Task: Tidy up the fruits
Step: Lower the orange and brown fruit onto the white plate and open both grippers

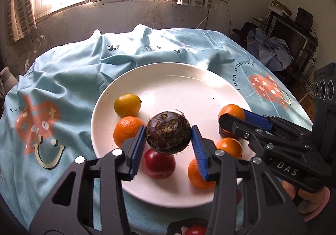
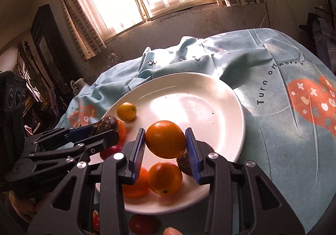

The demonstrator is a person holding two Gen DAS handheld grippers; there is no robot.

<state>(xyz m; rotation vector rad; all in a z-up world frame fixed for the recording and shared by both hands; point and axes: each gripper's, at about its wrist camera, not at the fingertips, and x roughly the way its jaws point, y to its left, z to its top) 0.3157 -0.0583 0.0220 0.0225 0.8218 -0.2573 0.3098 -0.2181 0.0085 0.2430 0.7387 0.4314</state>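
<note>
my left gripper pinches a dark brown fruit above the white plate near its front rim; my right gripper pinches an orange there. in the left view, counted: four oranges, one yellow fruit, one red fruit.

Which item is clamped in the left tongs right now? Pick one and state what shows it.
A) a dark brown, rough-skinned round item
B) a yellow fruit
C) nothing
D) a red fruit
A: in the left wrist view the left tongs grip the dark brown round item between their blue pads above the white plate, while the yellow fruit and red fruit lie on the plate.
</note>
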